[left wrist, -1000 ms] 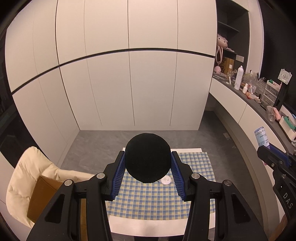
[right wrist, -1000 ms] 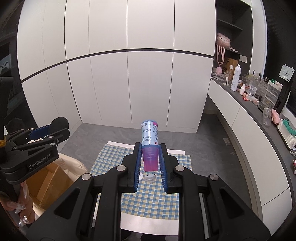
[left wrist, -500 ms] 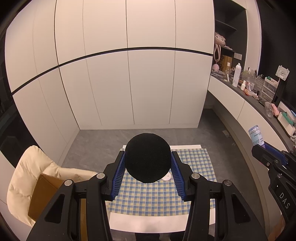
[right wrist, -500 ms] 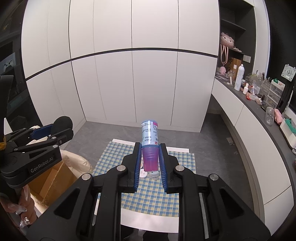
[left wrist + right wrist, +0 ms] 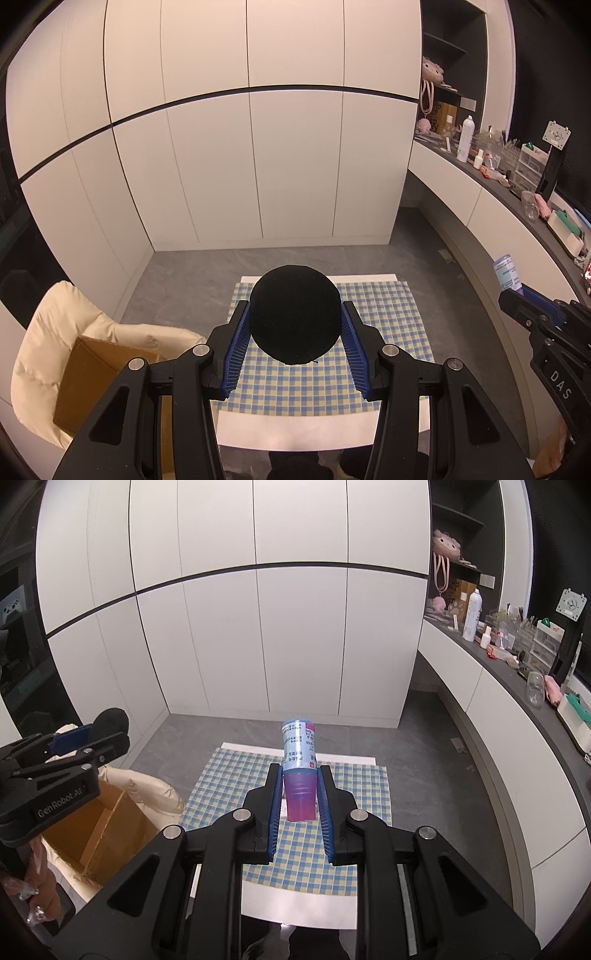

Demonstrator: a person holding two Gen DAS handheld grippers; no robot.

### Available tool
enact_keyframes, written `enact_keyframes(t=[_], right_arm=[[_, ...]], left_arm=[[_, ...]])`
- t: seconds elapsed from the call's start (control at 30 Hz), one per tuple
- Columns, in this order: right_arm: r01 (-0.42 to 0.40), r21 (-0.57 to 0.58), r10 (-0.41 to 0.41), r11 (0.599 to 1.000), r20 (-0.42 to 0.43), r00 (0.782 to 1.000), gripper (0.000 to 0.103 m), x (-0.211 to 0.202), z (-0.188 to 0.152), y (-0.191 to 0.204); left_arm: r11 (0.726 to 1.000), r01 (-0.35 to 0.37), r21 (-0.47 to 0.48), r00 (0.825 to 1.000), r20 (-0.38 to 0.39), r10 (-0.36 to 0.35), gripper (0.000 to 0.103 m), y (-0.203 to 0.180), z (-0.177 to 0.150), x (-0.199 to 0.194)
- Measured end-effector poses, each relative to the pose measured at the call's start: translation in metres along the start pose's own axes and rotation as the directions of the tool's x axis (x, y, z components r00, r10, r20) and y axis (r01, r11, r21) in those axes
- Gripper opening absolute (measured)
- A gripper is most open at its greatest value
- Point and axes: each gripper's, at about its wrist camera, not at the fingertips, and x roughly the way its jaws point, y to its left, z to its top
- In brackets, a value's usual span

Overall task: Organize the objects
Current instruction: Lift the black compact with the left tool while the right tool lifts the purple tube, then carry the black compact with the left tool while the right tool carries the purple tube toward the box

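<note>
The ball (image 5: 294, 314) at the centre of the left view is matt black; the finger pads (image 5: 236, 350) beside it are ribbed blue on black frames; the bottle (image 5: 298, 771) at the centre of the right view is pale blue with a printed label above a translucent purple cap; the cloth (image 5: 325, 380) below is checked blue, yellow and white; the box (image 5: 99, 827) at lower left is brown cardboard; the cushion (image 5: 40, 332) is cream; the cupboards (image 5: 258, 166) are white with a black line.
</note>
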Motion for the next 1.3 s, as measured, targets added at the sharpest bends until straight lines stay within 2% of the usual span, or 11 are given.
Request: enact_keyframes(t=[0.13, 0.43, 0.57, 0.77, 1.07, 1.13, 1.3], right_arm=[[0.002, -0.015, -0.002, 1.000, -0.011, 1.000, 0.019, -0.001, -0.014, 0.002], [-0.017, 0.001, 0.017, 1.000, -0.041, 0.999, 0.020, -0.007, -0.047, 0.005], [0.013, 0.007, -0.013, 1.000, -0.052, 0.999, 0.020, -0.013, -0.068, 0.009], [0.000, 0.033, 0.002, 0.999, -0.068, 0.998, 0.019, -0.024, -0.099, 0.013], [-0.043, 0.084, 0.050, 0.996, -0.095, 0.994, 0.019, -0.035, -0.144, 0.016], [-0.035, 0.083, 0.044, 0.996, -0.105, 0.994, 0.019, -0.039, -0.154, 0.017], [-0.001, 0.077, 0.011, 0.997, -0.131, 0.991, 0.019, -0.049, -0.183, 0.018]], left_arm=[[1.000, 0.029, -0.011, 1.000, -0.008, -0.029, 0.048, 0.004, -0.010, -0.004], [1.000, -0.016, -0.024, 1.000, 0.025, 0.017, 0.048, 0.014, -0.046, -0.019], [0.999, -0.005, -0.034, 1.000, 0.019, 0.006, 0.048, 0.019, -0.067, -0.025], [0.999, 0.011, -0.034, 1.000, -0.001, -0.011, 0.048, 0.022, -0.094, -0.034], [1.000, -0.020, -0.017, 1.000, 0.010, 0.020, 0.048, 0.025, -0.130, -0.048], [1.000, -0.005, -0.002, 1.000, 0.022, 0.005, 0.048, 0.023, -0.138, -0.049], [1.000, 0.014, 0.019, 1.000, -0.020, -0.014, 0.048, 0.021, -0.161, -0.040]])
